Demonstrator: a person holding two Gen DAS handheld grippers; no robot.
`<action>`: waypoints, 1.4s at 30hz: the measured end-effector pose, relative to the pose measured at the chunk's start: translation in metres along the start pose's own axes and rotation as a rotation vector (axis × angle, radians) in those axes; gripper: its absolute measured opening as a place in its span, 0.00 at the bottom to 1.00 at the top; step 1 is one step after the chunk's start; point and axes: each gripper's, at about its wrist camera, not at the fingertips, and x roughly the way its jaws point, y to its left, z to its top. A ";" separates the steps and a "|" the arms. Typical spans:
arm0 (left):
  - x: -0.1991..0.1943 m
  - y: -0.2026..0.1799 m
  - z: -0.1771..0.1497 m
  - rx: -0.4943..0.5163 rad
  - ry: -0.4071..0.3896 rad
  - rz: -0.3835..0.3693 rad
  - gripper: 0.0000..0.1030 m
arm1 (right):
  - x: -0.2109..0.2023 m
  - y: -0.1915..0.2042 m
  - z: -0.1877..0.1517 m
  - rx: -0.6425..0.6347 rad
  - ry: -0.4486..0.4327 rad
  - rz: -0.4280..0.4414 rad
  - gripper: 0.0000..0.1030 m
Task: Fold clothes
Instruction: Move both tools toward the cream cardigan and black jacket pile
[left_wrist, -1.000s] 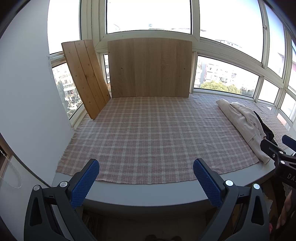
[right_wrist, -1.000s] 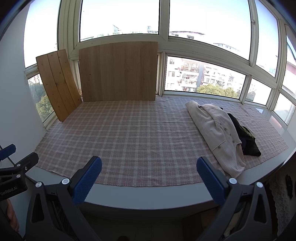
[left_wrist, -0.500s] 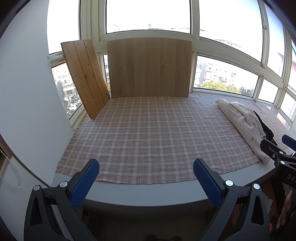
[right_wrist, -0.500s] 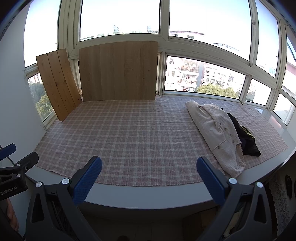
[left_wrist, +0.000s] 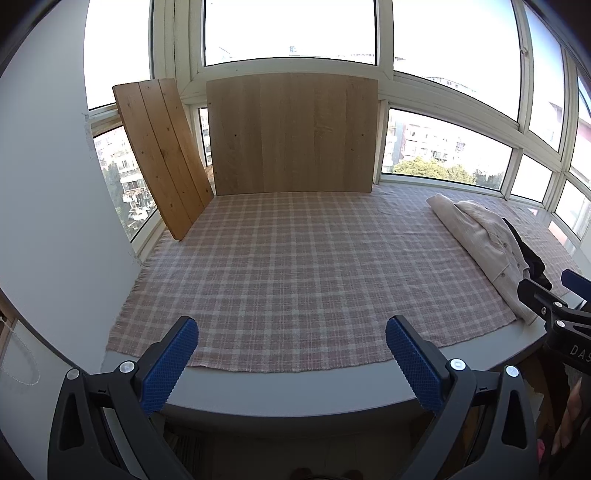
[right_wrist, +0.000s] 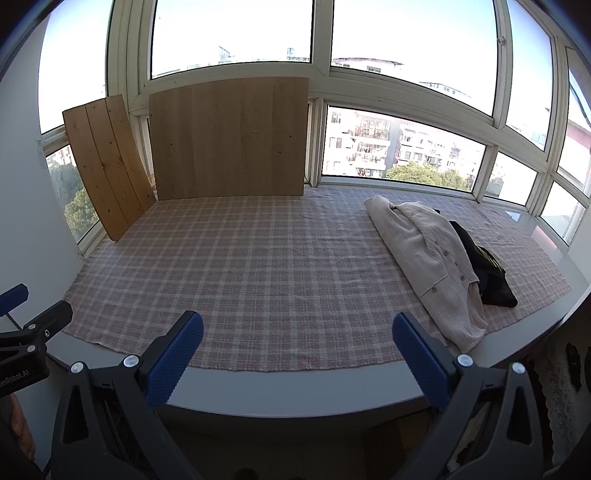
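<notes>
A crumpled cream button shirt (right_wrist: 428, 258) lies on the right part of a pink plaid cloth (right_wrist: 258, 273), partly covering a black garment (right_wrist: 487, 273). The left wrist view shows the same shirt (left_wrist: 484, 240) and black garment (left_wrist: 532, 258) at its right edge. My left gripper (left_wrist: 291, 354) hangs open over the table's front edge with nothing between its blue pads. My right gripper (right_wrist: 297, 350) is open too, empty, near the front edge and left of the shirt. Each gripper shows at the side of the other's view.
Two wooden boards (right_wrist: 229, 136) (right_wrist: 107, 162) lean against the windows at the back left. The grey table rim (right_wrist: 295, 391) curves along the front. A white wall (left_wrist: 48, 184) stands at the left. A hand (left_wrist: 569, 417) shows at the lower right.
</notes>
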 end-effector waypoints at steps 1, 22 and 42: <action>0.002 -0.001 0.001 0.004 0.001 -0.006 0.99 | 0.001 -0.001 0.000 0.004 0.002 -0.005 1.00; 0.059 -0.059 0.041 0.161 0.007 -0.193 0.99 | 0.039 -0.075 0.002 0.144 0.060 -0.179 1.00; 0.134 -0.287 0.098 0.174 0.013 -0.195 0.99 | 0.153 -0.301 0.045 0.122 0.096 -0.169 1.00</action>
